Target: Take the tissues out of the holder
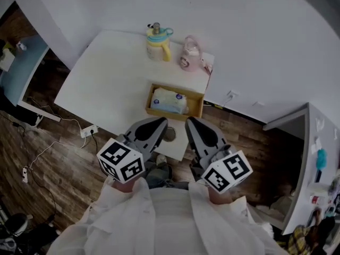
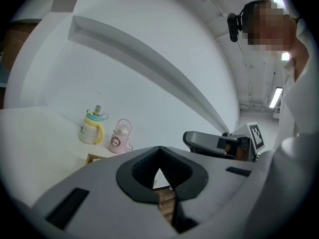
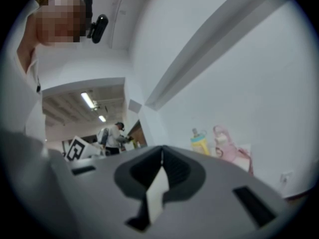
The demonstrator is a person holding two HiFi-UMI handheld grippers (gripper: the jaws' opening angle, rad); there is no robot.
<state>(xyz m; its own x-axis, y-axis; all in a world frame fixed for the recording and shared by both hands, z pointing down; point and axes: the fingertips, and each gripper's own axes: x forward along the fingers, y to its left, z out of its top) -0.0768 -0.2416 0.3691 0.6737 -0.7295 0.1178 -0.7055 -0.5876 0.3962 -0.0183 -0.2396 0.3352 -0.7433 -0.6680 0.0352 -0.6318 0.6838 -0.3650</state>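
A wooden tissue holder [image 1: 197, 104] stands near the front edge of the white table [image 1: 106, 84], with a white and blue pack of tissues [image 1: 169, 100] lying in it. Both grippers hover side by side just in front of the holder, apart from it. My left gripper [image 1: 158, 124] is shut and empty, and so is my right gripper [image 1: 191, 123]. In the left gripper view the shut jaws [image 2: 159, 151] hide most of the holder; only its corner [image 2: 93, 158] shows. The right gripper view has its shut jaws [image 3: 162, 152] pointing above the table.
A yellow lidded cup [image 1: 158, 42] and a pink bottle [image 1: 190, 52] stand at the table's back edge, behind the holder. A cable and power strip [image 1: 87, 130] lie on the wooden floor to the left. A grey cabinet [image 1: 297, 163] stands to the right.
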